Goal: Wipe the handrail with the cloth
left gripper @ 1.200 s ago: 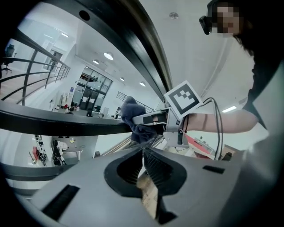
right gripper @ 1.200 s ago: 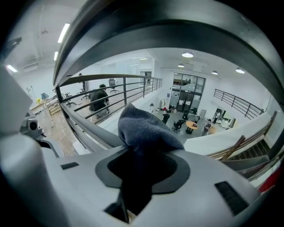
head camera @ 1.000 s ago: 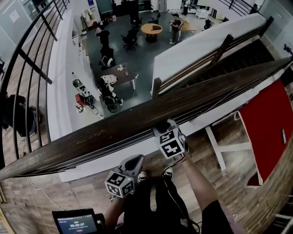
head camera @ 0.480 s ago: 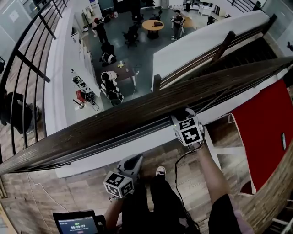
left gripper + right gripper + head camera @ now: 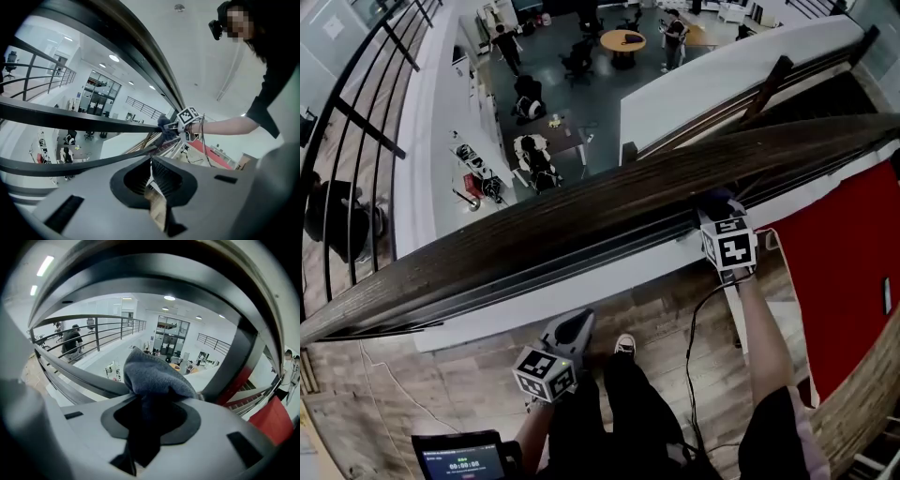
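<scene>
Wiping looks under way: the right tongs (image 5: 152, 404) pinch the grey cloth (image 5: 154, 373) against the handrail (image 5: 534, 246) just ahead of them, the left tongs (image 5: 151, 176) hang below it, pressed together and empty, and the next move probably calls for a steady slide along the rail.

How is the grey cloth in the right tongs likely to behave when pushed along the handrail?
The cloth probably flops: it bunches and bulges past the right tongs. It looks fleecy, so likely light and not slippery. On the handrail it should drag and fold rather than slide stiffly.
</scene>
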Demonstrator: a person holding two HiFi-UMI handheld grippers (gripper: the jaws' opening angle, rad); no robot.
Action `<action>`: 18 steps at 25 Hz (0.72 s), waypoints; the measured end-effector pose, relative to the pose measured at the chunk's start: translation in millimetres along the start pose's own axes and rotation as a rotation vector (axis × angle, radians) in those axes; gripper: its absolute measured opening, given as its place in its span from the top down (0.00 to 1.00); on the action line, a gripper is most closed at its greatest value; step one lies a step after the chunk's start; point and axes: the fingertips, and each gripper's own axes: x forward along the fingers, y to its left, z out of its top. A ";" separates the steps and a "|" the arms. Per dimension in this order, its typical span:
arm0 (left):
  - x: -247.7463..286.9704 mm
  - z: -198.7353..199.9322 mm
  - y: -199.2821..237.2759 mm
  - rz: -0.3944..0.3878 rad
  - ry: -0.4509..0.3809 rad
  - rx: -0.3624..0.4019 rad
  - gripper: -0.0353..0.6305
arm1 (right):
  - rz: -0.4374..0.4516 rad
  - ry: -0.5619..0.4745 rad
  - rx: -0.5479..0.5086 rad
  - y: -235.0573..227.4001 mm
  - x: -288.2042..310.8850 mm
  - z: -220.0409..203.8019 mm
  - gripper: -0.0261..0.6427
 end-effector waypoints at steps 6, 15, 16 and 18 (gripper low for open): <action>-5.8 -10.9 6.0 0.006 0.013 0.006 0.95 | -0.046 -0.001 0.009 -5.2 0.3 0.5 0.80; -23.3 -27.8 21.9 0.008 0.028 0.019 0.95 | 0.101 0.002 0.046 112.2 -8.7 -44.4 0.80; -27.7 -31.4 28.7 0.009 0.028 0.018 0.95 | 0.121 0.012 0.044 131.9 -5.1 -49.5 0.80; -34.7 -38.9 37.9 0.015 0.030 0.013 0.95 | 0.162 0.025 0.047 165.4 -0.1 -57.4 0.80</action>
